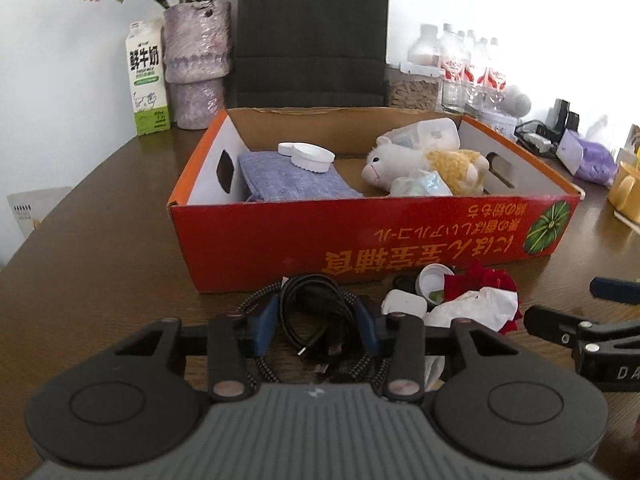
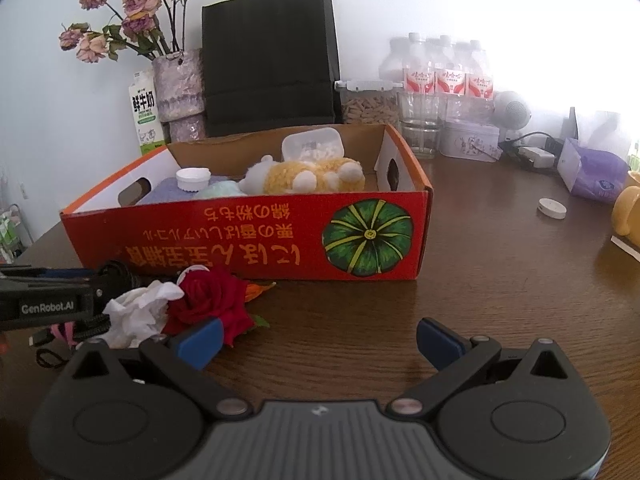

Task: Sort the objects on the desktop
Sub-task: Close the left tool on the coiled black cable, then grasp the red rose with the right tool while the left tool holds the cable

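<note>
I see strong daylight entering from the upper right; it overexposes the wall point(image 2: 520, 20) and washes out the water bottles point(image 2: 440, 76) in both views. The table point(image 2: 500, 280) reads dim with soft shadows. Fisheye curvature bends the edges, corners vignette dark, and focus is slightly soft throughout.

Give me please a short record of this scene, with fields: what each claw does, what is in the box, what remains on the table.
left claw: closed around the coiled black cable
right claw: open, nothing between its fingers
box: red cardboard, holds a blue cloth, white lid, plush toy, plastic container
left on table: red rose, crumpled white tissue, small white disc
</note>
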Motion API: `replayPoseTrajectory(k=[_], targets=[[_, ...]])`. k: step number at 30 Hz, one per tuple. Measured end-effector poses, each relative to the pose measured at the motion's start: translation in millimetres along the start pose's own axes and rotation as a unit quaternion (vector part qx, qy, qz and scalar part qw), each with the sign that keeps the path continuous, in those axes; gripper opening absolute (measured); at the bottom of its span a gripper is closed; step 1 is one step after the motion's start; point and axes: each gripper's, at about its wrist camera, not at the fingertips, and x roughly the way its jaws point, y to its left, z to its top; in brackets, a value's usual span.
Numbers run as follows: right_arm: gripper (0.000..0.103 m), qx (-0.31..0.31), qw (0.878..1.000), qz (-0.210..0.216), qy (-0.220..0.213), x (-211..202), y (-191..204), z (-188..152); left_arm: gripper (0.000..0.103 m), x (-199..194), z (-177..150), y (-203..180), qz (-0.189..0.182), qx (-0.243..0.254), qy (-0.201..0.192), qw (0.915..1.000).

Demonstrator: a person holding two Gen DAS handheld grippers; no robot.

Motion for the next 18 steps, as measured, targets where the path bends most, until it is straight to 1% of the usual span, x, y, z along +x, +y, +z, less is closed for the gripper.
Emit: replayPoseTrajectory(k=[5, 9, 12, 15, 18], targets=[[0.103, 0.012, 1.000, 0.003, 0.001, 1, -4, 0, 0.040, -7, 2, 3, 0.000, -0.009, -0.009, 0.9999], [0.103, 0.009, 1.000, 0.004, -0.004, 0, -3, 0, 0.039, -18, 4, 6, 0.002, -0.014, -0.021, 0.9997], [0.103, -0.010, 1.000, 0.001, -0.011, -3, 4, 1, 0.039, -27, 4, 9, 0.002, -0.015, -0.031, 0.9994], [0.103, -0.039, 0.999, 0.014, -0.018, -7, 15, 5, 0.039, -36, 4, 14, 0.006, -0.017, -0.038, 0.9991], [0.103, -0.072, 0.997, 0.013, -0.017, -6, 29, 9, 0.039, -41, 4, 20, 0.011, -0.020, -0.043, 0.9988]])
